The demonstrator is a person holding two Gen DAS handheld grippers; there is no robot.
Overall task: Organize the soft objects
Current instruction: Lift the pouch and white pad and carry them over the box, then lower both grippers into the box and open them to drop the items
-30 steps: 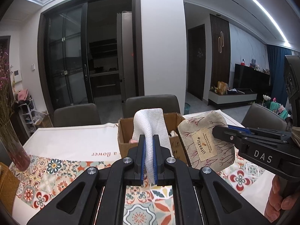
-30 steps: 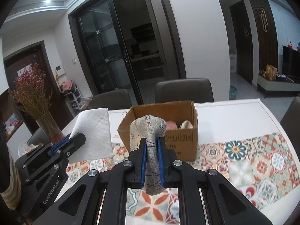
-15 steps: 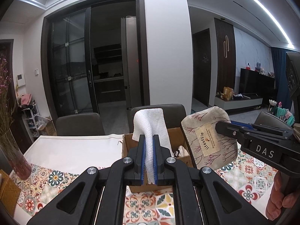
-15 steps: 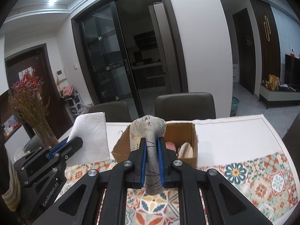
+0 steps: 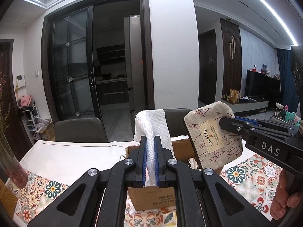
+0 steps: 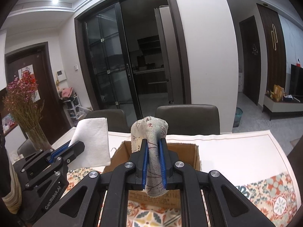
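Left wrist: white cloth [image 5: 151, 132] upright, pouch [image 5: 212, 132] tilted.

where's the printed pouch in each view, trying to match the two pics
Left wrist: the pouch is right of centre, label facing the camera, held by the right claw coming in from the right.
Right wrist: the pouch is dead centre, edge-on, pinched in that claw.
Shared landmark: the cardboard box just behind it in both.
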